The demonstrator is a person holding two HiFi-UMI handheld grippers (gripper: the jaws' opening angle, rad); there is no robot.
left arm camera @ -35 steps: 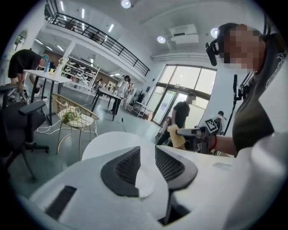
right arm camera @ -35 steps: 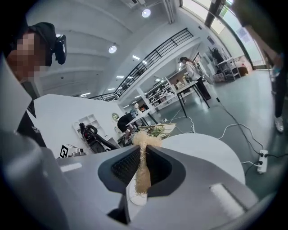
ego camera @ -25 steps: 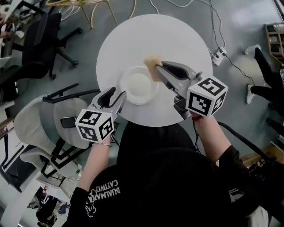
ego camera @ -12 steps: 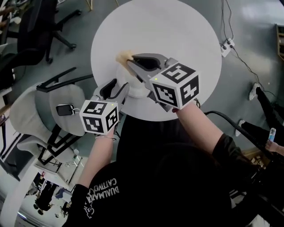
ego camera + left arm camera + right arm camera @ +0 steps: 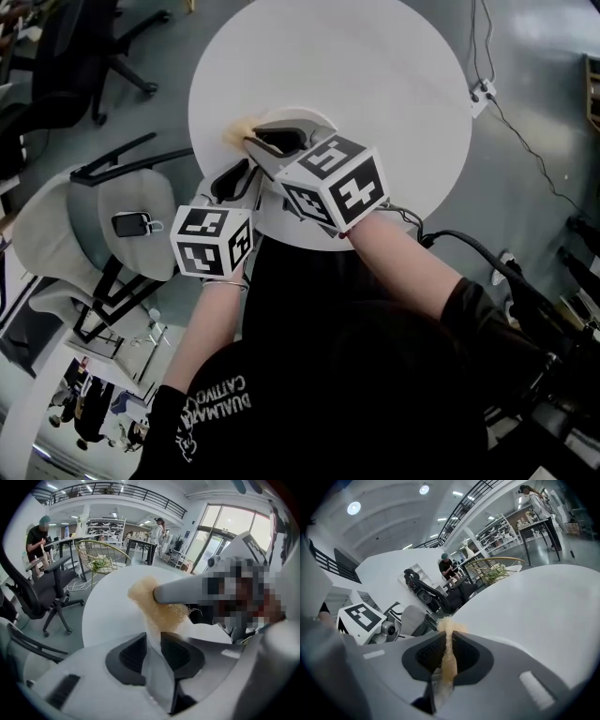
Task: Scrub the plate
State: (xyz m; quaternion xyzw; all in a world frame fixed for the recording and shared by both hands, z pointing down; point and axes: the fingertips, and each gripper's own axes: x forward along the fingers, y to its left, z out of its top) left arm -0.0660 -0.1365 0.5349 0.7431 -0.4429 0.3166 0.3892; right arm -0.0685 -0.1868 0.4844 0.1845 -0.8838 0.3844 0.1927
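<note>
A white plate (image 5: 319, 119) lies near the front left edge of the round white table (image 5: 375, 84), mostly hidden under my right gripper. My left gripper (image 5: 246, 178) reaches in from the left; its jaws have just been closing and now pinch the plate's (image 5: 206, 632) near rim between the pads (image 5: 132, 654). My right gripper (image 5: 258, 136) is shut on a tan fibrous scrubber (image 5: 239, 131) and holds it over the plate's left side. In the right gripper view the scrubber (image 5: 449, 634) is squeezed thin between the jaws. In the left gripper view the scrubber (image 5: 154, 604) touches the plate just beyond the left jaws.
A grey chair (image 5: 84, 225) with a phone (image 5: 131, 224) on its seat stands left of the table. A black office chair (image 5: 66, 66) is at the far left. A power strip (image 5: 483, 94) and cables lie on the floor to the right.
My right gripper has swung left and down with the scrubber, from the plate's right side to its left side. My left gripper has sunk slightly and its jaws have closed on the plate's rim.
</note>
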